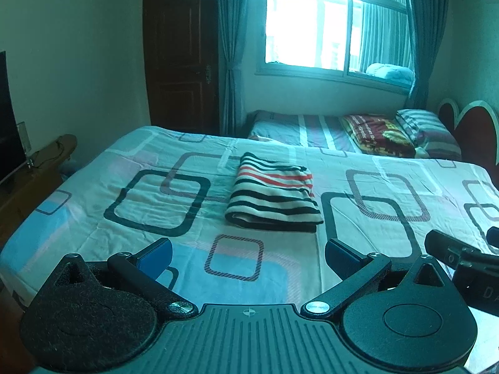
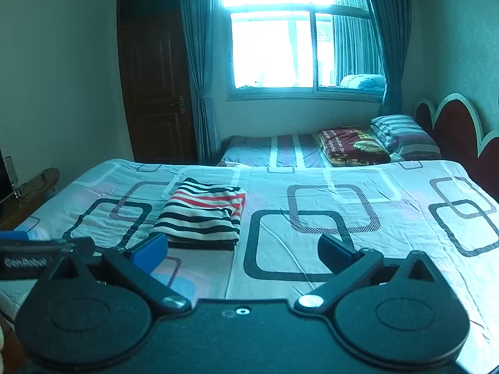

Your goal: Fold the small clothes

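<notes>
Striped garment (image 1: 273,196) lies folded into a compact rectangle on the bed (image 1: 93,193), roughly mid-sheet, black and white bands with a few red ones; in the right wrist view the same bundle (image 2: 202,215) sits left of centre, just beyond the left blue pad. Left gripper (image 1: 248,254) hovers above the near part of the bed, fingers (image 1: 156,254) spread wide, nothing between them. Right gripper (image 2: 243,252) likewise: fingers (image 2: 149,251) wide apart and empty, apart from the cloth. Part of the right gripper's body shows at the right edge of the left view. Judgement: the fold looks complete, edges fairly square, several layers stacked (the near edge shows a thick dark fold line). The fabric reads as a soft knit, light, floppy, no stiffness of its own, so any lift from a single point would likely let the layers slide and the bundle open. If it needs moving, best hold is probably the thick near edge, pinching all layers together, one gripper toward each near corner, and keeping it low over the sheet. The patterned sheet under it is loose and wrinkled in places; a deep pinch risks catching sheet along with garment. Further back: a second bed (image 1: 296,127) with a striped pillow (image 1: 424,127) and a folded red blanket (image 1: 377,135), window (image 1: 312,31) bright, curtains drawn aside.
</notes>
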A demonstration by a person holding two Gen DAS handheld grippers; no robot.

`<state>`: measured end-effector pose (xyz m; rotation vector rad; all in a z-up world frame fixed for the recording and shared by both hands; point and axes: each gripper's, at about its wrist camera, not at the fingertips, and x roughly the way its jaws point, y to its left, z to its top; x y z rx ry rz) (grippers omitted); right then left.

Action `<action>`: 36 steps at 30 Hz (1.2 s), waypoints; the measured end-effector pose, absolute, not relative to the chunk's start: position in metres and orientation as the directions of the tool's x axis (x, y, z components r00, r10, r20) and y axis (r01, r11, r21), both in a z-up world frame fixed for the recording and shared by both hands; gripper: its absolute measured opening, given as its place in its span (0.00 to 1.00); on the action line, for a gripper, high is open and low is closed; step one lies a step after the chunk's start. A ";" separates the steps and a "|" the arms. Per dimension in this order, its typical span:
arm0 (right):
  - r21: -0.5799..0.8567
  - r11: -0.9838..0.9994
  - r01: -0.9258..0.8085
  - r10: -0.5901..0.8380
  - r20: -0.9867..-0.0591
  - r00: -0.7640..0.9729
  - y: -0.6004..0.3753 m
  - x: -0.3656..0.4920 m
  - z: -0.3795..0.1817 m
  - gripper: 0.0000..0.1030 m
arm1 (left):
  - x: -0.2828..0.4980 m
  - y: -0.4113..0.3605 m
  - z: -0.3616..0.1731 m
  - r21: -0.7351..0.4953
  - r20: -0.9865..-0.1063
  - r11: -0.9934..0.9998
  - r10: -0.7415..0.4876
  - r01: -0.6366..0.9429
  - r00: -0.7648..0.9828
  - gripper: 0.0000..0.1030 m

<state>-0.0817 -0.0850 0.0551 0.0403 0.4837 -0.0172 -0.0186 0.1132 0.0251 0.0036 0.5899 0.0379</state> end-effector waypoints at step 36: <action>0.038 0.995 0.093 -0.064 -0.481 0.874 -0.095 -0.078 0.043 0.99 | -0.021 0.108 0.021 0.041 -0.568 0.998 0.068 -0.054 0.820 1.00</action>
